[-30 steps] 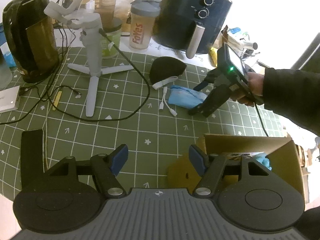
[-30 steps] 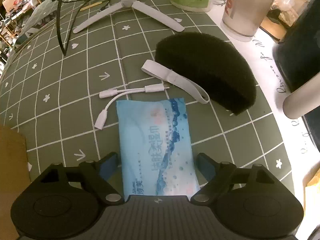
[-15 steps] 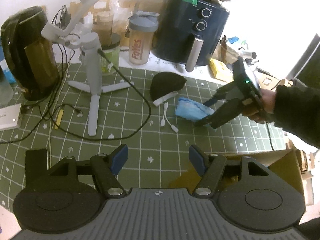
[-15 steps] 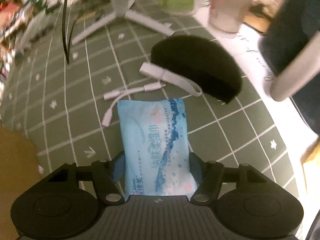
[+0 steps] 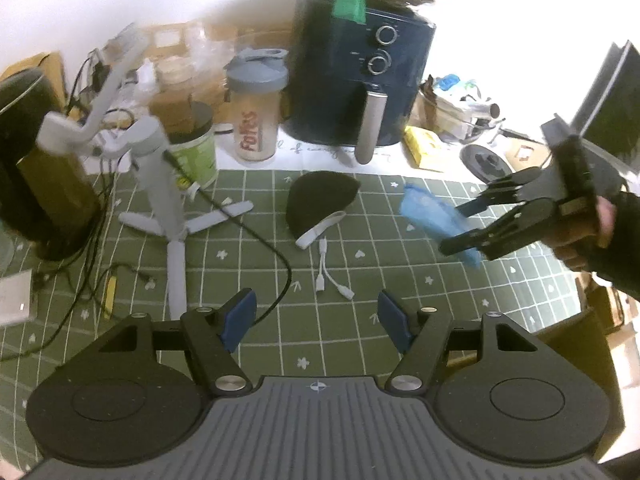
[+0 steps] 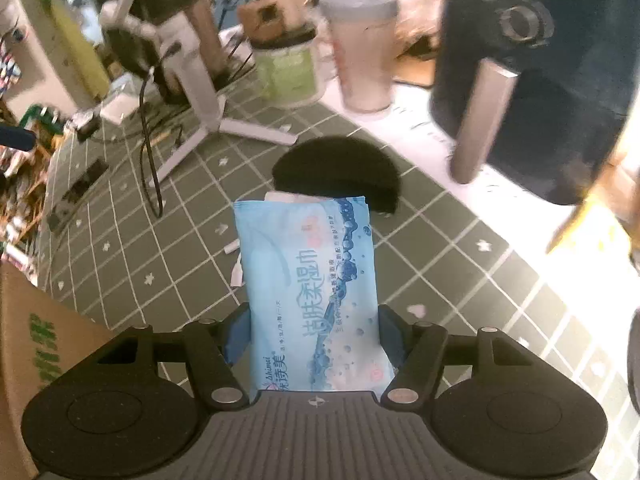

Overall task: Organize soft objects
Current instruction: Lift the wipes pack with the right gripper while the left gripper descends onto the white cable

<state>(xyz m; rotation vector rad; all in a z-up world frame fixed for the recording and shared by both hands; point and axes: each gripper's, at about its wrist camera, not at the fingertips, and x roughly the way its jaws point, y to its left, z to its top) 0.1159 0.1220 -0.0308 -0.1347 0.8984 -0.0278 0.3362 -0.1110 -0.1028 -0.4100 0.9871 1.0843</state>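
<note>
The right gripper [image 6: 314,334] is pinching one blue wipes pack [image 6: 310,280] by its two long edges, the jaws having just been closing onto it, and is holding it clear of the green mat [image 6: 452,256]; in the left wrist view that same pack [image 5: 436,216] is hanging in the air between the black fingers [image 5: 464,240], above the mat's right part. The left gripper [image 5: 318,320] is hovering with jaws spread and nothing between the blue pads [image 5: 240,316], over a bare stretch of gridded mat. One black pad [image 5: 320,204] with a white strap is lying on the mat near its far edge, partly hidden behind the pack's top edge in the right wrist view. One white split cable [image 5: 330,276] is lying just in front of it. Open room is showing on the mat to the right of the black pad and in the middle, in front of the cable. The left part is crowded: one white tripod [image 5: 168,200] is standing with three legs splayed, and one black cord [image 5: 264,240] is trailing across the squares. Beyond the mat's far edge one air fryer [image 5: 360,80], one shaker bottle [image 5: 256,112] and one green jar [image 5: 196,152] are standing in a row. One cardboard box [image 6: 36,344] is sitting at the near left in the right wrist view, its flap edge overlapping the mat.
</note>
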